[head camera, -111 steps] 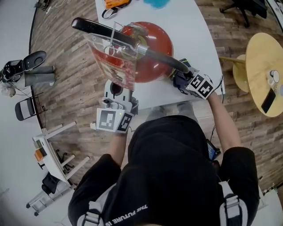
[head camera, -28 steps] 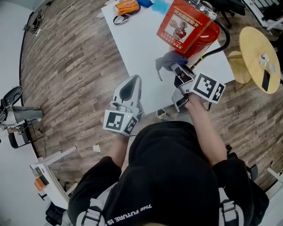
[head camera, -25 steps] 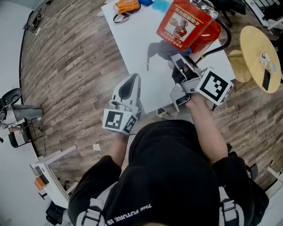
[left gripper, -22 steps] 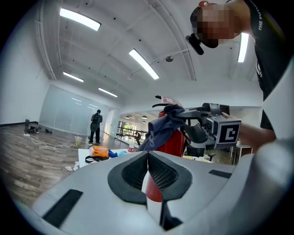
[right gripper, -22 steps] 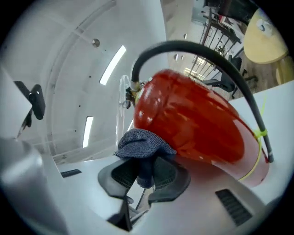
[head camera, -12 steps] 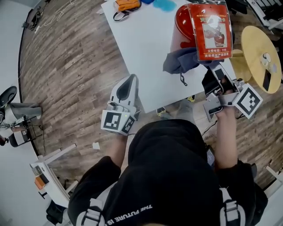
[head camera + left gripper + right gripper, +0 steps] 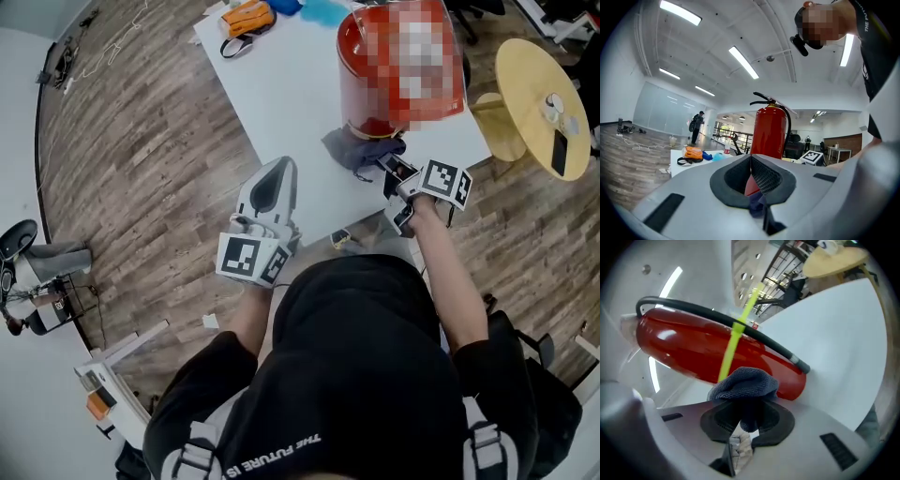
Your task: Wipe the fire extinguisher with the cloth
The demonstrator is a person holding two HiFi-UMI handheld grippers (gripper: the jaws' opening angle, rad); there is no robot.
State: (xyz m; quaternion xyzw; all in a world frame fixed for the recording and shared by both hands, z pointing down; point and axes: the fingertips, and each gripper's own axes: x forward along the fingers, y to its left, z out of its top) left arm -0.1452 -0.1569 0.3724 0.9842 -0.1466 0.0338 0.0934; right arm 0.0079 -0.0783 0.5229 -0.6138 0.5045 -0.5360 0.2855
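Fire extinguisher (image 7: 354, 80) stands upright on table (image 7: 281, 84). Right gripper (image 7: 747, 420) clamps cloth (image 7: 743, 383) against the extinguisher's base. Left gripper (image 7: 752, 180), jaws together and empty, rests apart from the extinguisher

A white worktop (image 7: 291, 103) stands on a floor (image 7: 141, 159) of grey-brown wood planks. Just right of the worktop is a round pale-wood table (image 7: 520, 75). Above the worktop, long strip lights (image 7: 744, 62) cross a white ceiling. Far beyond the worktop are a glass wall (image 7: 665, 112) and a standing person (image 7: 696, 124).
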